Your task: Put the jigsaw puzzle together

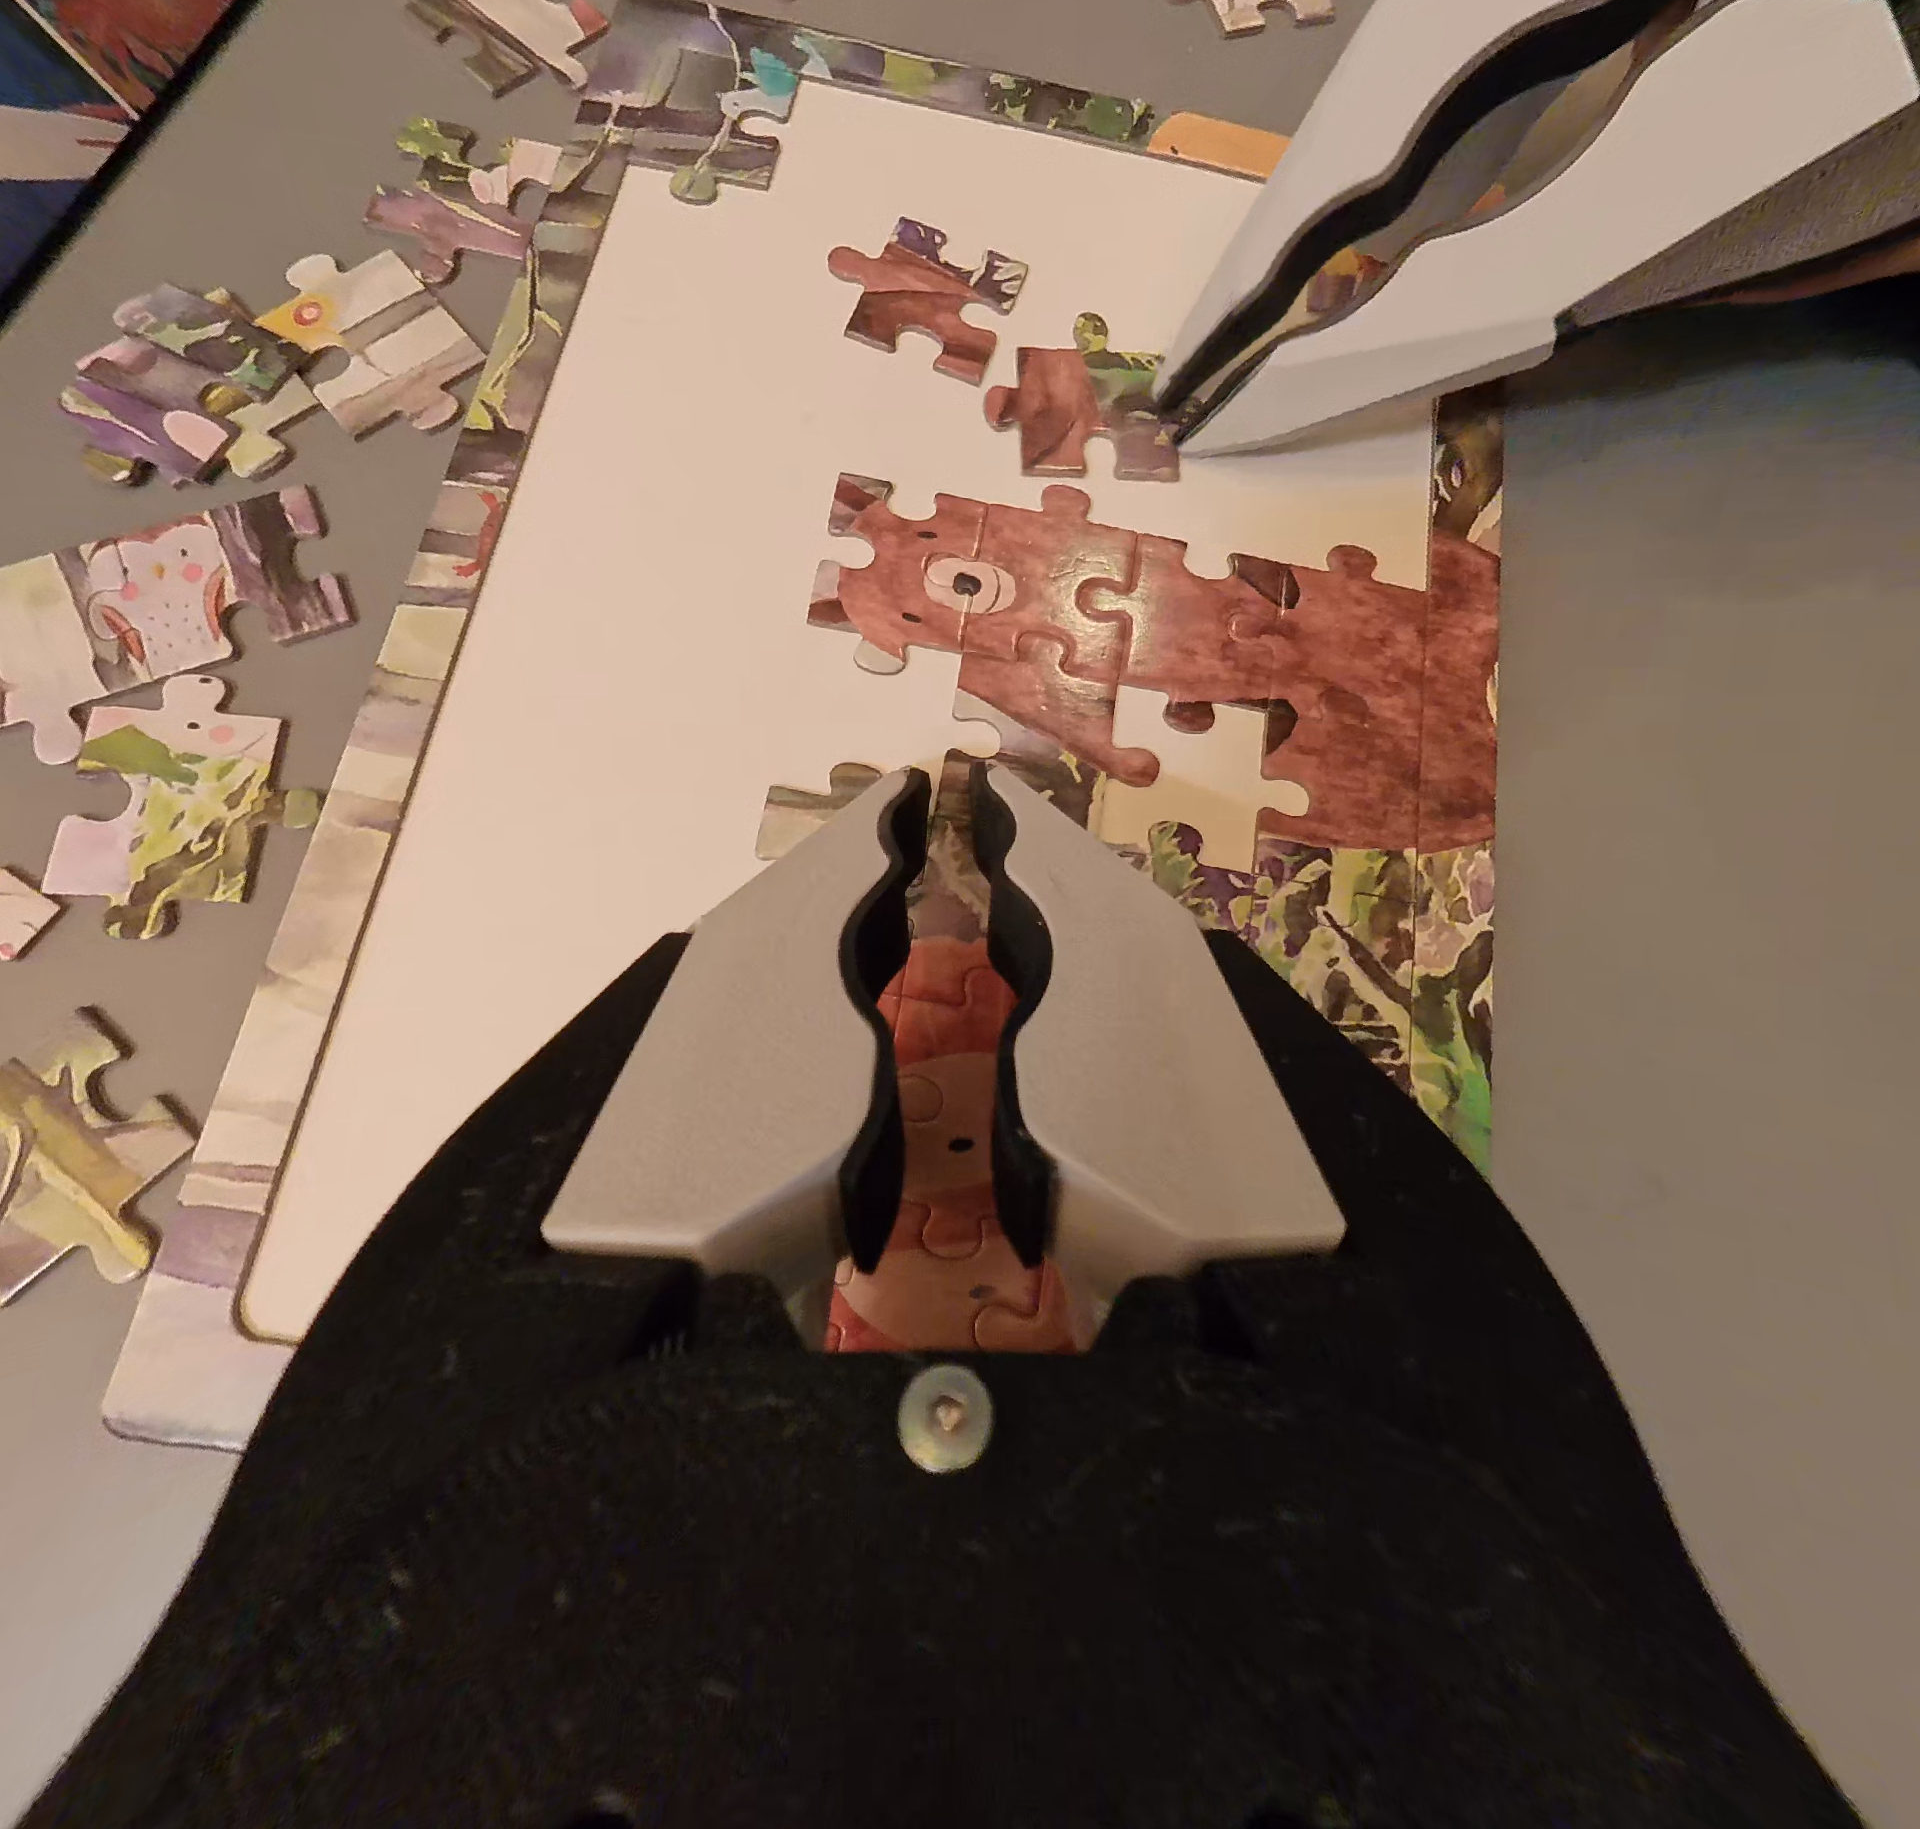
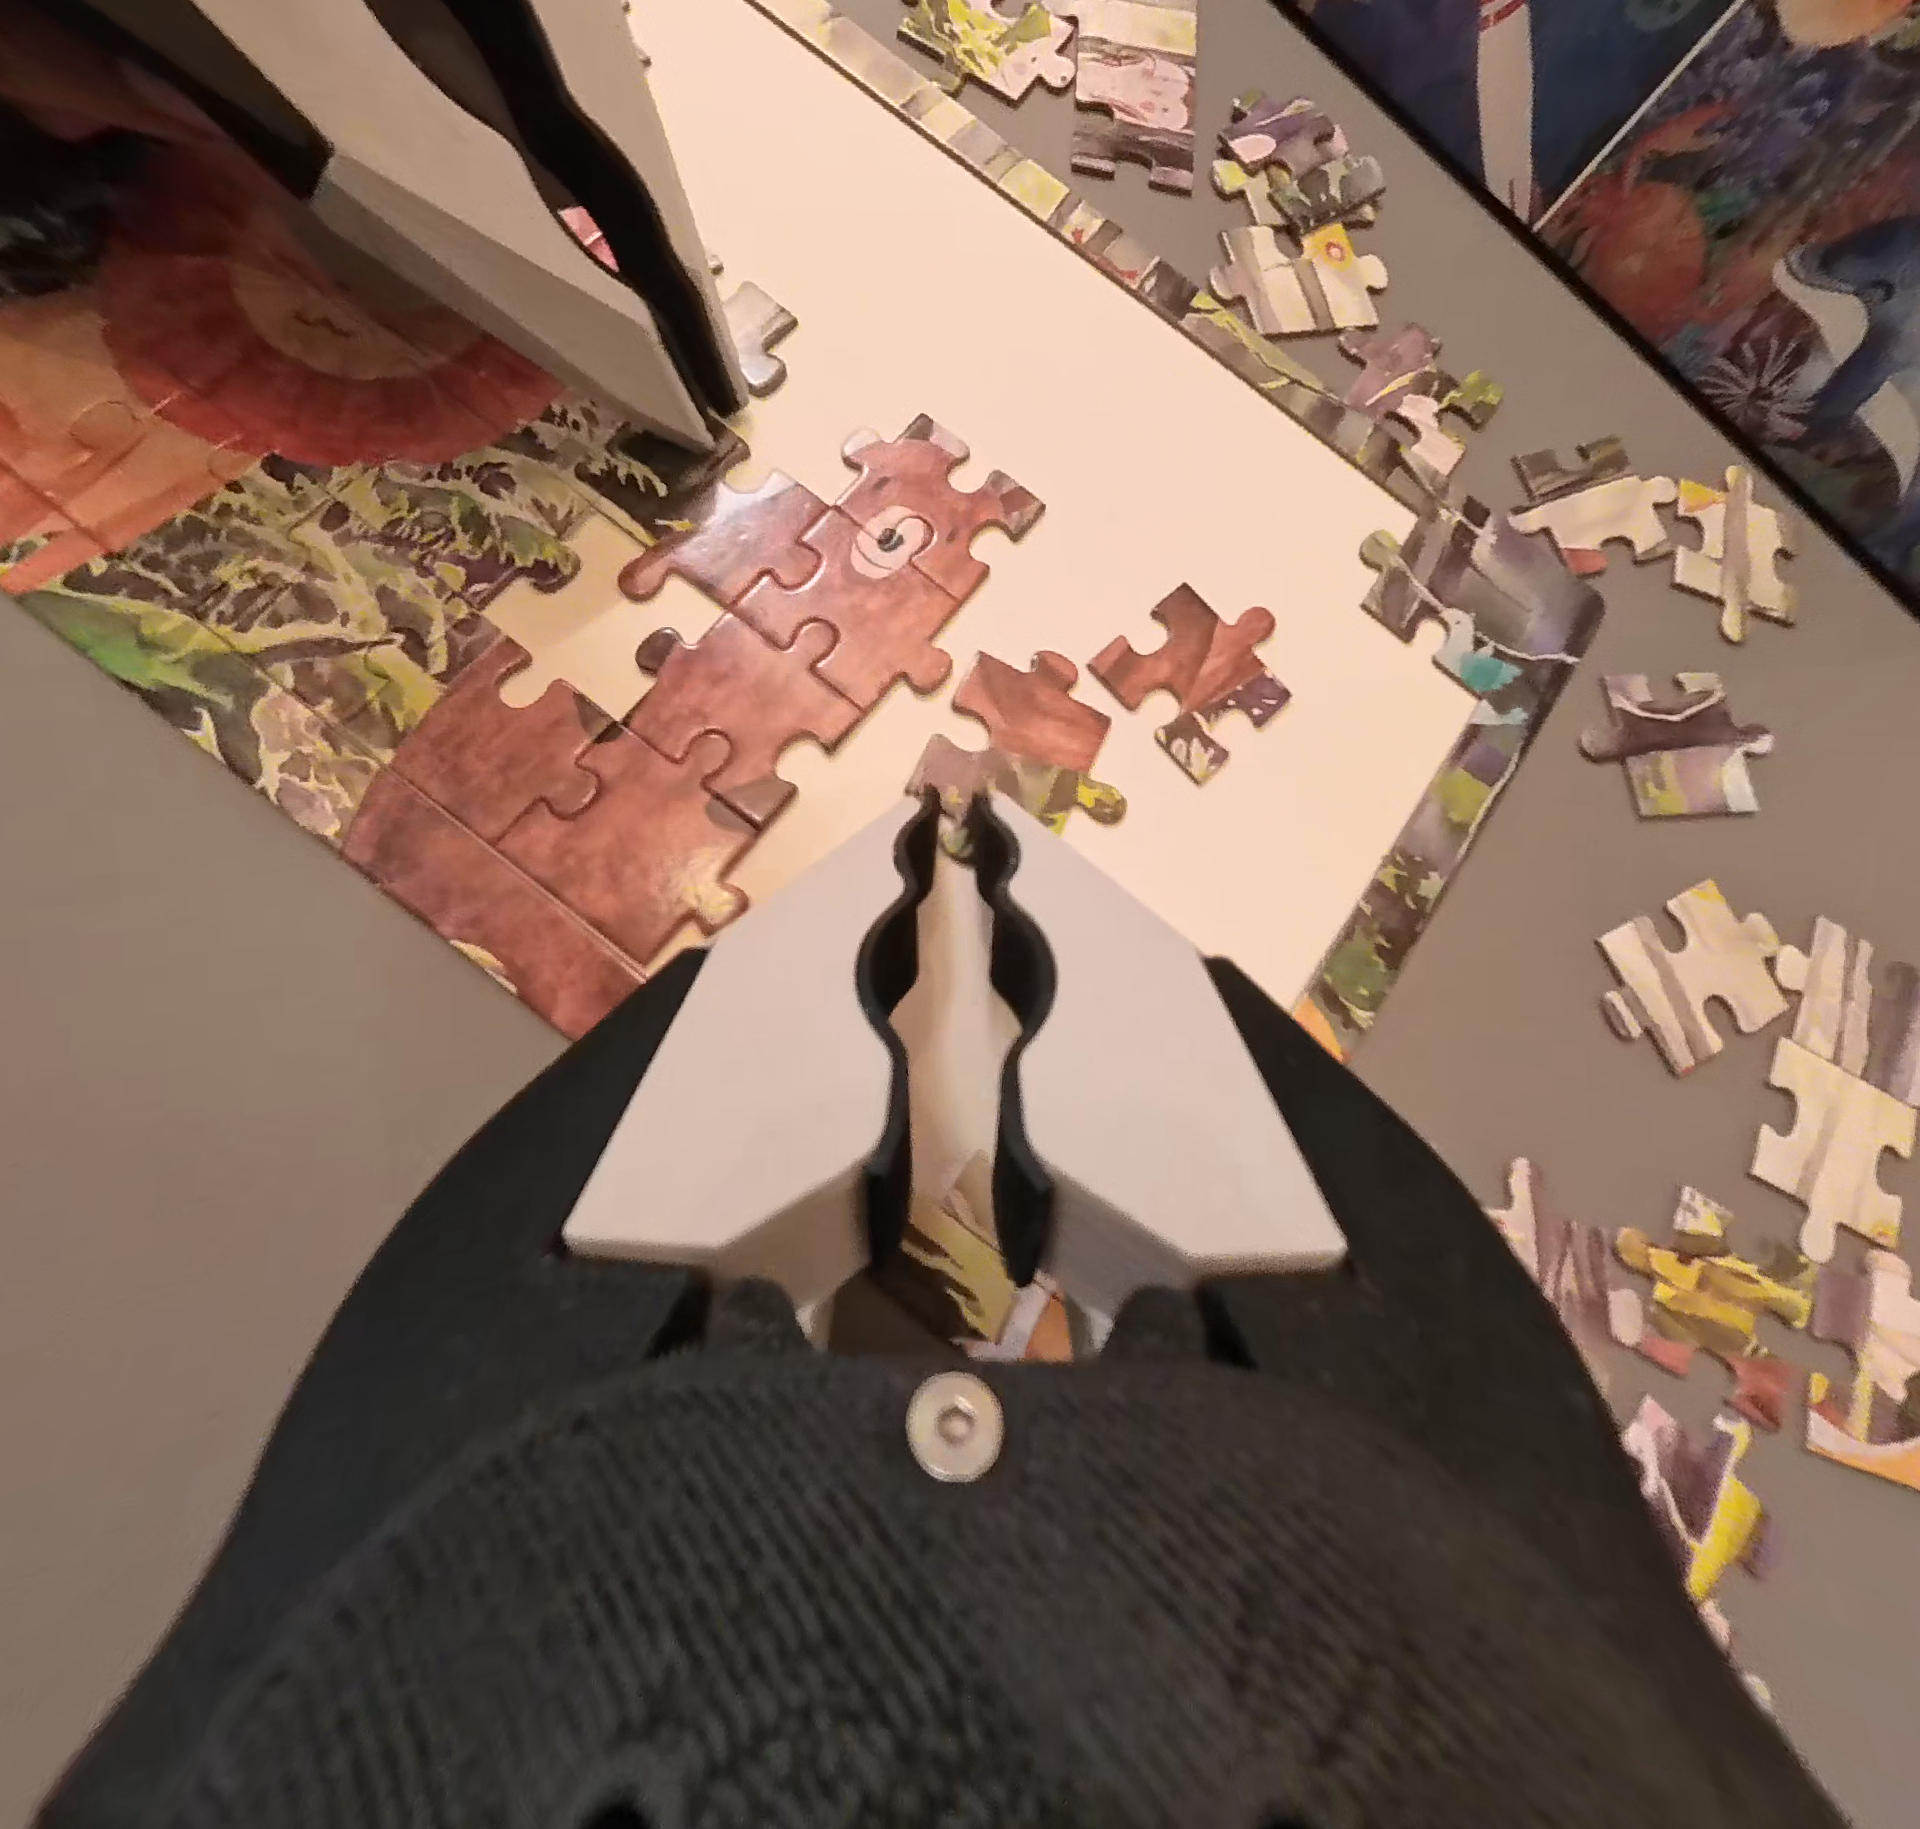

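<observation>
The tray (image 1: pixel 623 491) holds a half-built picture and two loose brown pieces. The right gripper (image 2: pixel 954 800) pinches one piece (image 2: pixel 1023 730). The left gripper (image 1: pixel 951 777) is closed, empty.

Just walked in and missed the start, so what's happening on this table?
A person with two handheld grippers is assembling a jigsaw in a white tray with a printed border. The right gripper is nipping the edge of a loose brown-and-green piece beside the joined brown bear section. The left gripper rests nearly closed over the finished part. Many pieces lie scattered on the grey table.
</observation>
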{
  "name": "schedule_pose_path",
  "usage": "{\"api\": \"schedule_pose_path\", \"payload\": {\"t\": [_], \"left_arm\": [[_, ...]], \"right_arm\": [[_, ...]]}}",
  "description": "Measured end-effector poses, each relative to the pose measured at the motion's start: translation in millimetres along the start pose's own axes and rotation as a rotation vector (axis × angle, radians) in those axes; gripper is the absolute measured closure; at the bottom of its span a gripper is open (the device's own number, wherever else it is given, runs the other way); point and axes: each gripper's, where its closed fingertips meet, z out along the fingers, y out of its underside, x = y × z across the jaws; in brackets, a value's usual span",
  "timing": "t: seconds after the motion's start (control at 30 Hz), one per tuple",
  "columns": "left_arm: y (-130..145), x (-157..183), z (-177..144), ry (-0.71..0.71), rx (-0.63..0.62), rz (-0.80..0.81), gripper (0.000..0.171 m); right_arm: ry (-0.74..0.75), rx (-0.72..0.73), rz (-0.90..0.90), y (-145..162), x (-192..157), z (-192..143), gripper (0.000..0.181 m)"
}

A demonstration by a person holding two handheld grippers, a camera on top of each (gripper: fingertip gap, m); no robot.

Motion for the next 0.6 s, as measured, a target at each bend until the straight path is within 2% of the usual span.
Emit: {"api": "schedule_pose_path", "payload": {"t": [0.2,0.4,0.47,0.6], "left_arm": [[0,0,0,-0.006,0.0,0.006,0.163],[0,0,0,-0.004,0.0,0.005,0.163],[0,0,0,-0.006,-0.001,0.006,0.163],[0,0,0,-0.006,-0.001,0.007,0.163]], "right_arm": [[-0.096,0.033,0.008,-6,-15,1,0.169],[-0.061,0.123,-0.114,-20,10,-12,0.151],[-0.13,0.138,-0.147,-25,13,-12,0.142],[-0.291,0.102,-0.283,-23,13,-3,0.141]]}}
